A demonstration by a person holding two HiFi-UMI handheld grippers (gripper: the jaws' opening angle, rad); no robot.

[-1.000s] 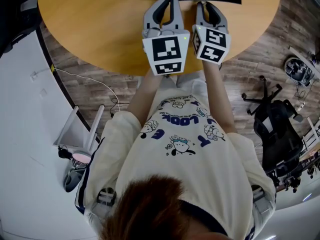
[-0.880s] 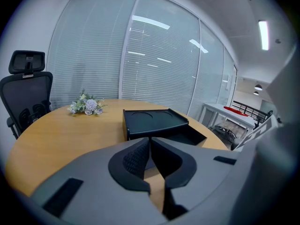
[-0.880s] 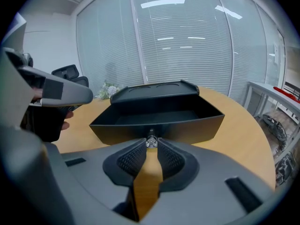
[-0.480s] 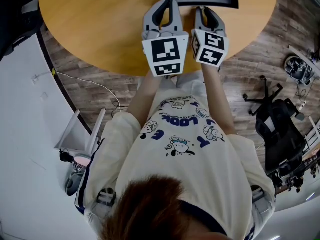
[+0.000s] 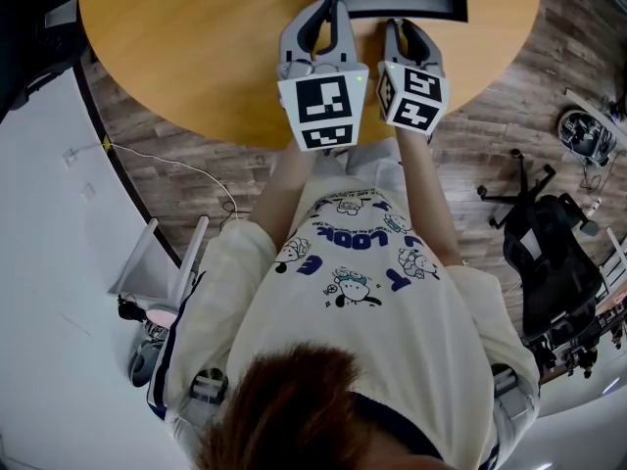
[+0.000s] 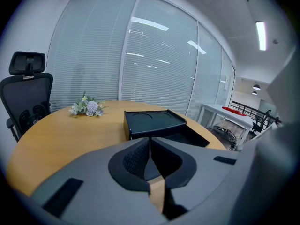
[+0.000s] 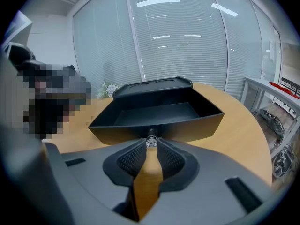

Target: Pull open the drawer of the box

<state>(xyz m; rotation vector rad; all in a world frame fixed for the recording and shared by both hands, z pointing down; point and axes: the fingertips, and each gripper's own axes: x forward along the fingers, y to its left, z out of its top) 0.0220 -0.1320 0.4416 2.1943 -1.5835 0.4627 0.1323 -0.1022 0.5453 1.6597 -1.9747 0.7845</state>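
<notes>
Black drawer sits pulled out directly ahead of right gripper, whose jaws pinch its knob; left gripper is pressed together, empty.

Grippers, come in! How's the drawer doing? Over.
Right hand-held gripper shut on knob. Left hand-held gripper shut, empty. Drawer pulled open. Nothing blocking.

Round wooden table: black box, drawer open; flower bunch.

Black box sits on the wooden table, its drawer pulled open
</notes>
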